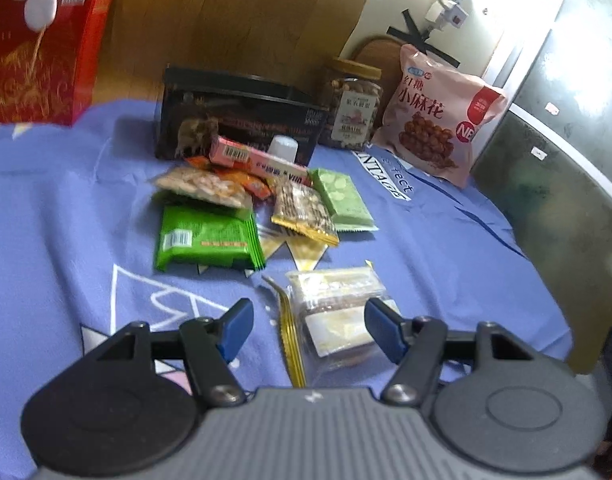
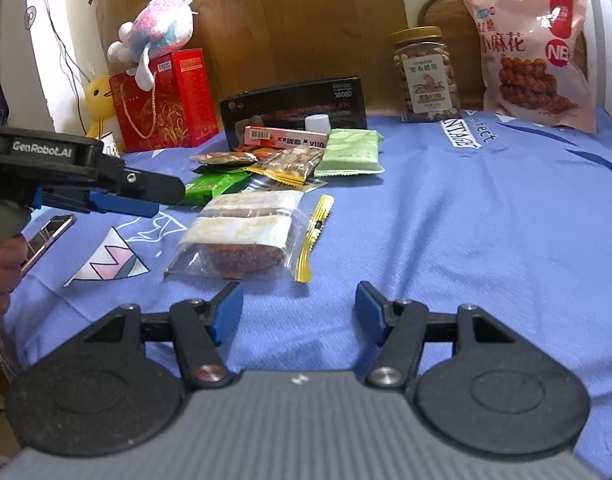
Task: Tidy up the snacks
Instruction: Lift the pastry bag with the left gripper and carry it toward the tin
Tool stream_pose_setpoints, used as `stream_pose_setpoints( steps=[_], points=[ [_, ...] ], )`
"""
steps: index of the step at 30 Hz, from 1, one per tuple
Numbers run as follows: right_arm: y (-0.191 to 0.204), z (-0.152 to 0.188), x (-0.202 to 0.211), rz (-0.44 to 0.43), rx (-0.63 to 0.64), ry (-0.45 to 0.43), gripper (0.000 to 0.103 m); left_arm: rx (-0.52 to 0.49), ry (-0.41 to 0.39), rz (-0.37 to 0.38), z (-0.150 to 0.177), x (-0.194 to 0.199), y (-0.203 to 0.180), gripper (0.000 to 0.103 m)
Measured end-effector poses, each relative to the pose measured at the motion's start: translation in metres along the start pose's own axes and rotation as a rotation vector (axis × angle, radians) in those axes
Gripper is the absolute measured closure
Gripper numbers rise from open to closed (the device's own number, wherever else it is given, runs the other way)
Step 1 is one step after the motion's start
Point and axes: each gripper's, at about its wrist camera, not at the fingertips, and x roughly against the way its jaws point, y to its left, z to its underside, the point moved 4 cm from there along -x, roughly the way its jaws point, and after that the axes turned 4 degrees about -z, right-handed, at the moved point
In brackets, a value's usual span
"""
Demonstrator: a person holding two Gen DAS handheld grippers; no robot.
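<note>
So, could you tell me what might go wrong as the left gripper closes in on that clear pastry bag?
The left gripper has open jaws straddling the clear pastry bag; a hard squeeze could crush the pastry. The slick wrapper may slip. Sliding it could disturb the green packet beyond.

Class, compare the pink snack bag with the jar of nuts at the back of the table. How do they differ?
The pink snack bag is soft, opaque and printed with a picture of its snacks; the jar of nuts is rigid and clear, so its nuts show. The bag looks taller and wider. The jar has a gold lid; the bag is sealed. Both stand upright on the blue cloth.
</note>
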Motion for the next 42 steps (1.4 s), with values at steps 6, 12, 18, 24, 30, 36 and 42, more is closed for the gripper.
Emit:
stream_pose_setpoints(
  steps=[6, 12, 18, 24, 30, 36, 42],
  points=[
    [0.003, -0.009, -0.014, -0.003, 0.068, 0.017, 0.037, -0.004, 0.042, 0.043, -0.002, -0.015, -0.004, 0.039],
    [0.009, -0.014, -0.031, -0.021, 0.148, 0.025, 0.034, -0.002, 0.101, 0.068, 0.005, -0.038, -0.01, 0.04],
    [0.025, -0.013, -0.035, -0.039, 0.216, 0.023, 0.044, -0.016, 0.1, 0.05, 0.01, -0.04, -0.019, 0.055],
    [0.023, -0.013, -0.026, -0.043, 0.16, 0.003, 0.054, -0.04, 0.087, 0.033, 0.007, -0.034, -0.026, 0.057],
    [0.021, -0.012, -0.02, -0.024, 0.142, -0.001, 0.055, -0.055, 0.08, 0.04, 0.008, -0.033, -0.033, 0.057],
    [0.023, -0.008, -0.021, -0.017, 0.148, 0.0, 0.055, -0.055, 0.085, 0.039, 0.011, -0.034, -0.03, 0.057],
    [0.02, -0.007, -0.022, -0.023, 0.158, 0.004, 0.054, -0.058, 0.101, 0.037, 0.01, -0.038, -0.025, 0.052]
  ],
)
